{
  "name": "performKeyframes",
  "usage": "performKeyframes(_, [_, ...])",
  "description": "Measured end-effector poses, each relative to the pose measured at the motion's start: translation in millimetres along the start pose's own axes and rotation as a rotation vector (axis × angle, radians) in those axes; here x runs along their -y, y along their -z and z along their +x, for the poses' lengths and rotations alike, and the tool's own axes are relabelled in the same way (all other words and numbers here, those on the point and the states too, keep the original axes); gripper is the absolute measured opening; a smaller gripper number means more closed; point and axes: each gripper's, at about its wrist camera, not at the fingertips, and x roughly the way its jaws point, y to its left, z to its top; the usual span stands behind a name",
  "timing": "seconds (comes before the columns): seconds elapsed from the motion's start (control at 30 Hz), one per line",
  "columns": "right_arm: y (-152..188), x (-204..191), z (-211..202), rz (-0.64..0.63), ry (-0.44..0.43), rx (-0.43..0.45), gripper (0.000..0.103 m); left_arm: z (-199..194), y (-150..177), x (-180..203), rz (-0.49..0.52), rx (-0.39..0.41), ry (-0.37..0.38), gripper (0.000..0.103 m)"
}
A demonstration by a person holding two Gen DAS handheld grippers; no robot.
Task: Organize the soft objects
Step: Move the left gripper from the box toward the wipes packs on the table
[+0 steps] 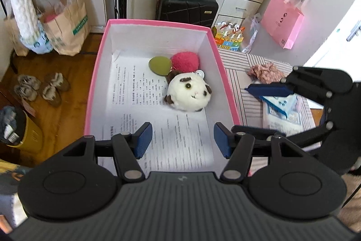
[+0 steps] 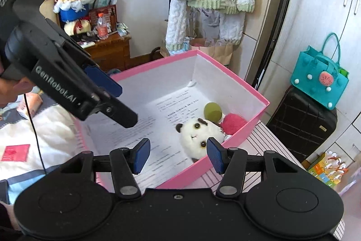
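Judging from how things lie, the task is well advanced: three soft toys are already gathered in the pink box (image 1: pixel 94 92), which is lined with printed sheets. A white plush with brown patches (image 1: pixel 188 92) is seen near the box's right wall, about midway along it; a pink fluffy ball (image 1: pixel 185 61) and an olive-green round piece (image 1: pixel 159 64) are lodged just behind it, toward the far right corner. All three are touching or nearly touching one another.

The left gripper (image 1: pixel 182 141) is held above the near end of the box with its fingers released and nothing between them; the last of their parting appears to be done. The right gripper (image 2: pixel 178 155) is likewise spread and empty, poised over the box's near right wall.

What seems left is a crumpled pinkish fabric piece (image 1: pixel 266 72) lying on the striped bed cover (image 1: pixel 237 64) beyond the right wall of the box; it is judged to be the next soft item, though what it is cannot be made out.

The near end of the box floor is hidden by the gripper bodies. Whether further soft things lie on the bed behind the grippers cannot be told. The print on the sheets is too small to read.
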Motion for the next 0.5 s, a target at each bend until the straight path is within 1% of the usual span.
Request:
performKeyframes(0.13, [1.6,-9.0,-26.1,-0.009,0.001,0.022,0.060,-25.3,9.5,12.9,0.043,0.010,-0.034,0.061])
performKeyframes(0.23, [4.1,-13.6,-46.3,-0.010,0.000,0.042,0.060,-47.4,16.9,23.8,0.073,0.032,-0.060,0.062])
performKeyframes(0.3, [7.4,-18.2,-61.2,-0.014,0.042,0.069,0.060,-61.3,24.5,33.1,0.101,0.054,-0.071,0.062])
performKeyframes(0.33, [10.3,-22.2,-68.7,-0.027,0.072,0.083,0.060,-67.7,29.3,38.0,0.119,0.060,-0.068,0.062])
performKeyframes(0.43, [18.0,-28.4,-88.2,-0.024,0.092,0.113,0.060,-80.8,43.4,49.7,0.154,0.076,-0.044,0.064])
performKeyframes(0.5, [23.4,-30.5,-100.9,-0.025,0.103,0.133,0.060,-87.7,52.7,58.5,0.181,0.088,-0.045,0.067])
